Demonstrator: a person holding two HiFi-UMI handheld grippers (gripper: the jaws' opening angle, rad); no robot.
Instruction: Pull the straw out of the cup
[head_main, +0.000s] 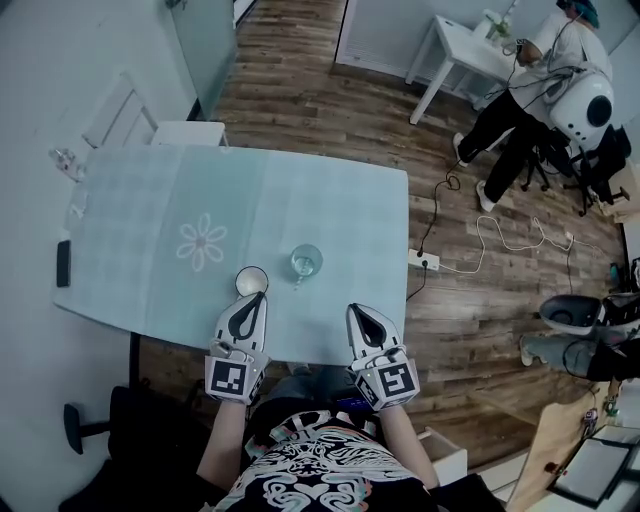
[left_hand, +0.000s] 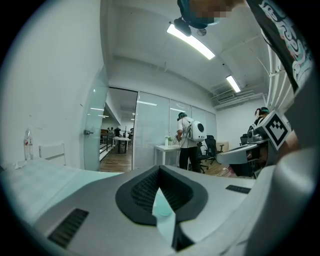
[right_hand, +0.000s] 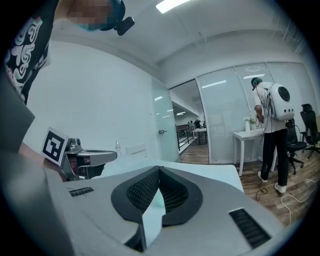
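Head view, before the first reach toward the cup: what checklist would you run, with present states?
1. Left gripper jaws apart for a grasp: not ok, they are together and hold nothing.
2. Right gripper jaws apart: not ok, also together and hold nothing.
3. White cup upright on the table, just ahead of the left gripper: ok.
4. Clear glass upright beside the cup: ok.
5. Straw located: cannot tell, too small to make out.

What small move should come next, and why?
Probably open the right claw and advance it toward the glass. Both claws sit shut and empty at the near edge of the table, the left claw just behind the white cup. I cannot make out a straw.
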